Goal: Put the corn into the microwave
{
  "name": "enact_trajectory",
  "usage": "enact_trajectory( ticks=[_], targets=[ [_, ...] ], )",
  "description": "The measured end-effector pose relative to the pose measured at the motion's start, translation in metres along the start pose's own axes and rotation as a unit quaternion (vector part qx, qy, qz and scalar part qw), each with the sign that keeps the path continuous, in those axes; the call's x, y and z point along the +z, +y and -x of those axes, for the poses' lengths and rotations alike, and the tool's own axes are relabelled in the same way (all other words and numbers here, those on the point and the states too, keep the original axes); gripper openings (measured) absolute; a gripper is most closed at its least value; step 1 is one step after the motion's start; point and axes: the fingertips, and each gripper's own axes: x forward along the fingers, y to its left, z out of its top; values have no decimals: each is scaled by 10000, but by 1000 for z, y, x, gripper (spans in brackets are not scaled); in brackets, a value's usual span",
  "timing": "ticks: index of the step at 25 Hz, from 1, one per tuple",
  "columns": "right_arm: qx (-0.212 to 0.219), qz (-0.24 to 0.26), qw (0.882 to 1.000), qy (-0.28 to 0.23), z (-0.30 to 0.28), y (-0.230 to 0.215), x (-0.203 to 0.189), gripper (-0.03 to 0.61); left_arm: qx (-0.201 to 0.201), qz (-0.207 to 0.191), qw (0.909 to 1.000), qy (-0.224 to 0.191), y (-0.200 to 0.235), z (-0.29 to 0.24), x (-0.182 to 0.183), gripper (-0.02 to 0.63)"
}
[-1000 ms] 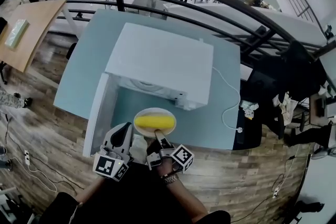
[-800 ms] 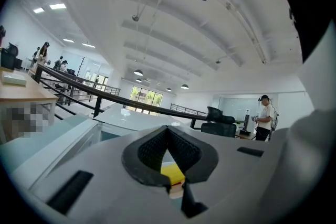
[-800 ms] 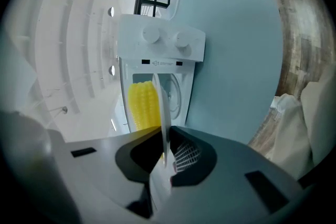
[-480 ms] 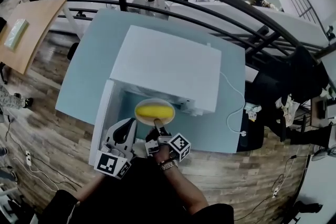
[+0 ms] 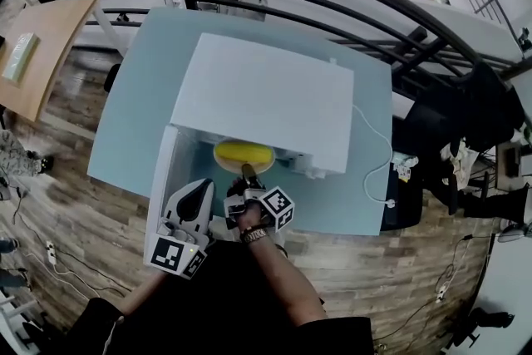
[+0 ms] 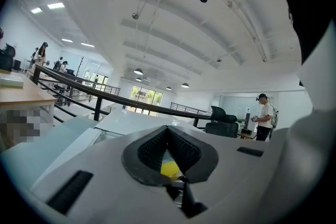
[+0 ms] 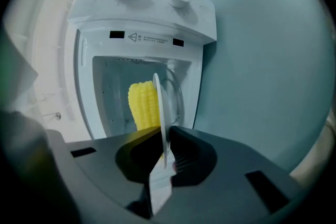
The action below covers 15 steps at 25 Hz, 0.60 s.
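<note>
Corn (image 7: 142, 105) x1, plate (image 7: 160, 123) x1 gripped by R tongs (image 7: 164, 152), microwave (image 7: 142, 8) x1

Wears black clothing (image 5: 218, 303) and a metal wristwatch (image 5: 253, 235). White-grey left gripper (image 5: 202, 190) and right gripper (image 5: 248, 173), black pads (image 6: 185, 147), black-and-white marker cubes (image 5: 174, 253) at seven and five o'clock.

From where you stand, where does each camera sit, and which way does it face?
Head view: on the person's head, facing steeply down at the microwave and table; left gripper, right gripper and a forearm show.
Left gripper view: on that gripper, facing level across a hall; its closed jaws show.
Right gripper view: on that gripper, facing the open microwave; its jaws clamp the plate of corn.
Shared by head and right gripper views: microwave, plate, corn.
</note>
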Motion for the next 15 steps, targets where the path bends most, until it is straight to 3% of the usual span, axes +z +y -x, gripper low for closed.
enact_trajectory(
  ticks=[15],
  targets=[
    [-402, 136, 9982, -417, -40, -13, 29, 28, -8, 61, 10000, 20, 12, -12, -4, 2]
  ],
)
